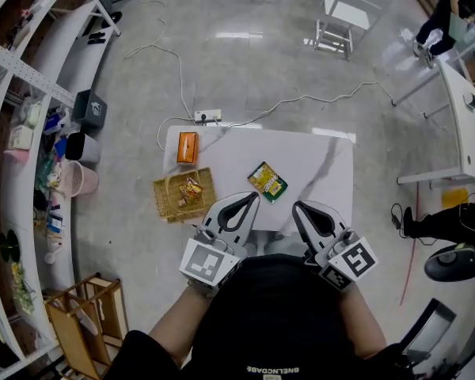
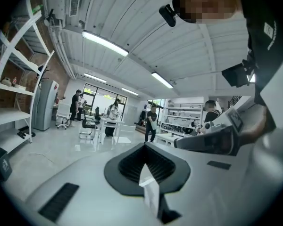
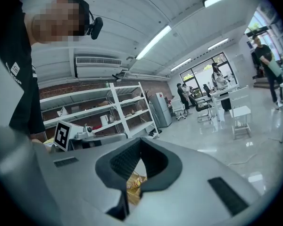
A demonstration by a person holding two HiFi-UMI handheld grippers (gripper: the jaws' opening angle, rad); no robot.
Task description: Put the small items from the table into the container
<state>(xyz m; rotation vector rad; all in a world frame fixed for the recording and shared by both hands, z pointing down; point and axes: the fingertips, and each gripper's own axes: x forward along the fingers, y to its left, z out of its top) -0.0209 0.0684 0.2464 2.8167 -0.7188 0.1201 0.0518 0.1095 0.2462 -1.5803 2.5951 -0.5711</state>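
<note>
Left gripper [image 1: 252,199]: lower centre of the head view, held over the near table edge, pointing to the upper right of the frame; jaws pressed together, nothing between them.
Right gripper [image 1: 298,207]: just right of the left one, pointing to the upper left; tips meet, nothing clamped; in its own view the slot under the tips shows basket weave and a yellow wrapper beyond it.
Grippers together: side by side and apart, tips leaning towards each other; each marker cube sits at the near end, by the person's wrists.
Table [image 1: 317,153]: white marble top, centre of the frame, on a glossy grey floor.
Basket [image 1: 165,202]: flat woven tray at the table's left edge, overhanging it slightly; left of the left gripper.
Snacks [image 1: 191,191]: small wrapped items lying in the middle of the basket; too small to tell how many.
Packet [image 1: 267,181]: green and yellow, flat on the table, right of the basket, just beyond the left gripper's tips; outside the basket.
Box [image 1: 188,146]: orange, flat on the table's far left corner, just above the basket in the frame; outside the basket.
Power strip [image 1: 208,116]: on the floor beyond the table, with a white cable trailing away.
Shelves [image 1: 32,85]: white racks along the left edge of the frame.
Crate [image 1: 87,317]: wooden, on the floor at the lower left.
</note>
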